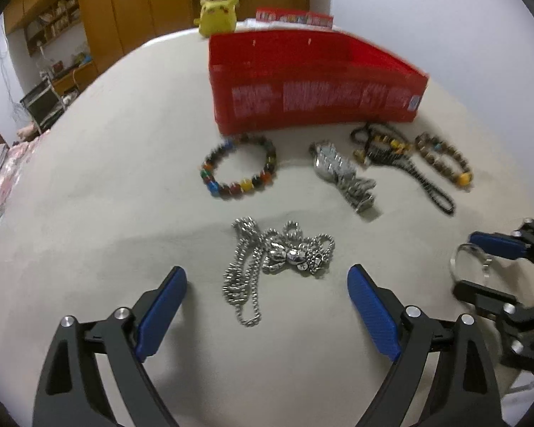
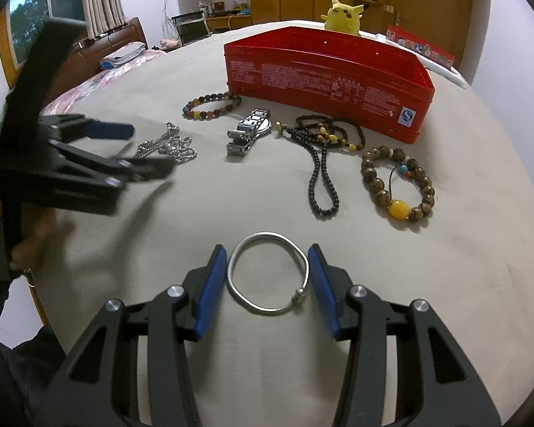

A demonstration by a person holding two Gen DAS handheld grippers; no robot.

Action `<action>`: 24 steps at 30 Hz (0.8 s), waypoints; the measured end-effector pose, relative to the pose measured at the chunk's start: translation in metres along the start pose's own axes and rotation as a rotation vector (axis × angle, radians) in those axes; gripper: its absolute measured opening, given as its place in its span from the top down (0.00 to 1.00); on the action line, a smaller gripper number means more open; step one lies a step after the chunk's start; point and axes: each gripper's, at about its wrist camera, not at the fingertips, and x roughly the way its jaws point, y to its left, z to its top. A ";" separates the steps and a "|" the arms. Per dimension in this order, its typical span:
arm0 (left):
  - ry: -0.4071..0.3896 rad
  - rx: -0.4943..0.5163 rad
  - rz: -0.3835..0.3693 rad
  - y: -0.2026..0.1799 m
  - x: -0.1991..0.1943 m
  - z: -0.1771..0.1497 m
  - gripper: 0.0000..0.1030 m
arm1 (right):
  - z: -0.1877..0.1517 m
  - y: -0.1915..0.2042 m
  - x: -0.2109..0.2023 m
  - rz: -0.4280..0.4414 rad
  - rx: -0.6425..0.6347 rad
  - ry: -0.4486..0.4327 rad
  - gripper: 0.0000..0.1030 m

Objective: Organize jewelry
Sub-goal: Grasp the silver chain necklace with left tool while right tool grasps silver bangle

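Note:
A red tin box (image 1: 313,82) (image 2: 331,71) stands open at the back of the round table. In front of it lie a colourful bead bracelet (image 1: 238,167) (image 2: 211,105), a metal watch (image 1: 341,174) (image 2: 251,130), a black bead necklace (image 1: 402,158) (image 2: 322,163) and a brown bead bracelet (image 1: 445,160) (image 2: 398,185). A silver chain (image 1: 277,259) (image 2: 167,146) lies between the wide-open fingers of my left gripper (image 1: 267,299) (image 2: 146,149). My right gripper (image 2: 268,277) (image 1: 477,263) is closed on a silver bangle (image 2: 268,275) (image 1: 466,261), its pads touching both sides.
A yellow plush toy (image 1: 217,14) (image 2: 343,14) sits behind the box, with a printed red carton (image 1: 295,17) (image 2: 423,46) beside it. The pale tablecloth (image 1: 106,178) (image 2: 462,267) covers the table. A bed and wooden cabinets stand beyond.

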 end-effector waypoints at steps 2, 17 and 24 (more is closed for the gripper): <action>-0.005 -0.006 0.007 -0.003 0.002 0.002 0.15 | 0.000 -0.001 0.000 0.003 -0.003 0.001 0.55; -0.064 -0.070 -0.007 0.011 -0.022 0.006 0.70 | 0.001 -0.006 -0.001 0.020 0.000 -0.007 0.56; -0.107 -0.080 -0.015 0.017 -0.048 0.011 0.70 | 0.004 -0.010 -0.010 0.006 0.014 -0.025 0.56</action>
